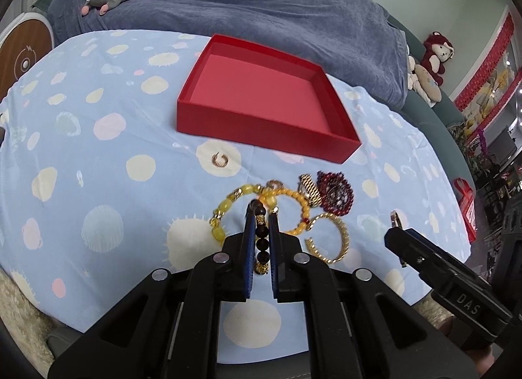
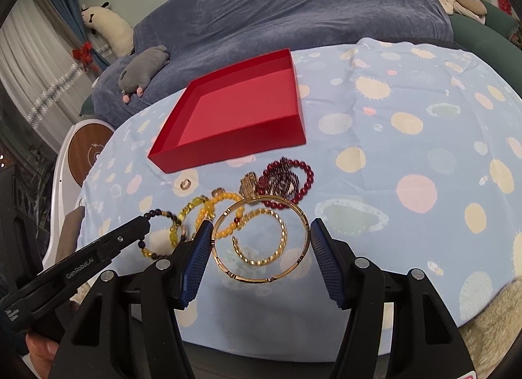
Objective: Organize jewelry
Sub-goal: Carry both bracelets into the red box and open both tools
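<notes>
Between the left gripper's (image 1: 261, 212) narrow jaws you are pinching the dark bead bracelet (image 1: 262, 242), its beads running in a line down the gap between the blue pads. Your right gripper (image 2: 259, 232) is standing wide, one pad on either side of the plain gold bangle (image 2: 261, 242); the left pad looks to be touching the rim, the right one is just apart from it. Inside that ring, lower down, the twisted gold cuff (image 2: 264, 242) is lying on the cloth (image 2: 407, 137).

Around these, the rest of the jewelry is sitting in a loose, overlapping cluster: the yellow bead bracelets (image 1: 228, 209), an orange bead bracelet (image 1: 295, 206), a gold mesh piece (image 1: 310, 189) and dark red bead strands (image 1: 336, 193). One small gold ring (image 1: 220, 159) is lying apart, near the front wall of the red box (image 1: 261, 121).

The box is sitting open just beyond the cluster, with bare cloth between them. Wide open cloth is stretching to the right in the right wrist view, and to the left in the left wrist view. The near table edge is falling away just under both grippers.

"DAS" is showing on the right gripper's side in the left view; "GenRobot.AI" is printed on the left gripper in the right view.
</notes>
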Demonstrator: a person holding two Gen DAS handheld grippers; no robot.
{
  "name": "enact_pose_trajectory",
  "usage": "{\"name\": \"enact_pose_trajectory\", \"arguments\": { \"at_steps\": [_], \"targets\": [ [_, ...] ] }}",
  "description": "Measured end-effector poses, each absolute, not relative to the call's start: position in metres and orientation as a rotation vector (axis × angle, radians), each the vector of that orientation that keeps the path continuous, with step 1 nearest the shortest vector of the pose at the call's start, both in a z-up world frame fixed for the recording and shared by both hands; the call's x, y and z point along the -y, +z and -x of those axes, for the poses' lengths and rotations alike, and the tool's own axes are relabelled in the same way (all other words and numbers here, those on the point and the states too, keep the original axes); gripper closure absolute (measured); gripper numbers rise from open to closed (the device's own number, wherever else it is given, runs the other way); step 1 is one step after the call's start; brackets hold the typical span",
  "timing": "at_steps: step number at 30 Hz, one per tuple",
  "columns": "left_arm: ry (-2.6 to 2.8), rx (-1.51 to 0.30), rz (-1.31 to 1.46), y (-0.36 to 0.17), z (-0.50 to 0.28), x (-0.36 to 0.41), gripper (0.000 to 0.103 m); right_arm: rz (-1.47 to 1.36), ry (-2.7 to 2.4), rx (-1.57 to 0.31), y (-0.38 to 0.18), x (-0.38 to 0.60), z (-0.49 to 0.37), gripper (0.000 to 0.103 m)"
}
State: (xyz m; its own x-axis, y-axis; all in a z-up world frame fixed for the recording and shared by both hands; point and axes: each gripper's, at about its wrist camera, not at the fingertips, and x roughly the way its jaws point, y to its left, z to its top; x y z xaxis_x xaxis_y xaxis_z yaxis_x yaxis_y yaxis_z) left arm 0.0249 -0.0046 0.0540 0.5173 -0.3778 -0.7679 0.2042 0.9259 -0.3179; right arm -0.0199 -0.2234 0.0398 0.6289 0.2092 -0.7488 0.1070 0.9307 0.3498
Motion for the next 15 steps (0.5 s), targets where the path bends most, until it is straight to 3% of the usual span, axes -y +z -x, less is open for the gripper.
{"name": "enact_pose_trajectory", "arguments": {
  "at_steps": [6, 15],
  "targets": [
    [-0.389, -0.916, 0.170, 0.084, -0.056, 0.015, 0.095, -0.370, 0.083, -0.855, 0.060, 0.230, -0.024, 0.044],
    [-0.430, -0.843, 0.185, 0.120, -0.167, 0.037, 0.095, -0.321, 0.123, -0.823, 0.080, 0.231, -0.148, 0.044]
  ]
}}
